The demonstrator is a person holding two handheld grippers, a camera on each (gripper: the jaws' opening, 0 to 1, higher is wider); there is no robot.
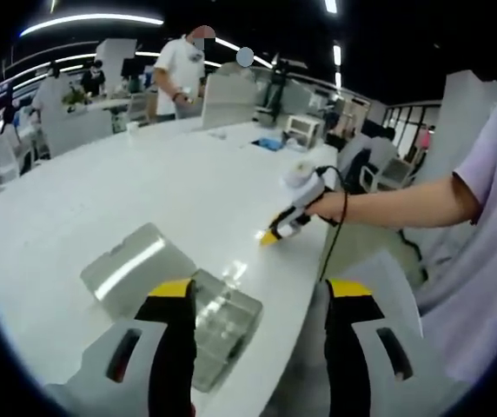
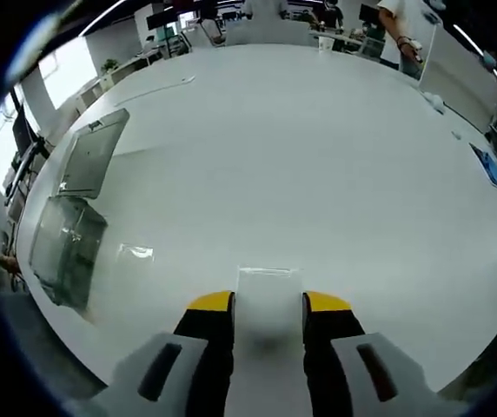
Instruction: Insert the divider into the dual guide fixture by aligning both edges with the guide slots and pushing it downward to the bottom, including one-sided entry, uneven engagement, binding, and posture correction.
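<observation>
Divider (image 2: 266, 300), a thin clear sheet, sits pinched between the right tongs (image 2: 268, 311) at 6 o'clock in the right gripper view, held low over the white bench (image 2: 318, 174). Fixture (image 2: 66, 248), a clear box, rests at 9 o'clock near the bench edge; a flat clear panel (image 2: 92, 152) lies just beyond it at 10 o'clock. In the left gripper view the left tongs (image 1: 261, 300) are spread, holding nothing, with the fixture just beside the left jaw.

Judgement: divider looks light, stiff, slick and scratch-prone. Best gripped at the top-edge middle, so both side edges stay free for the slots. Off-centre hold would likely cock it and bind.
</observation>
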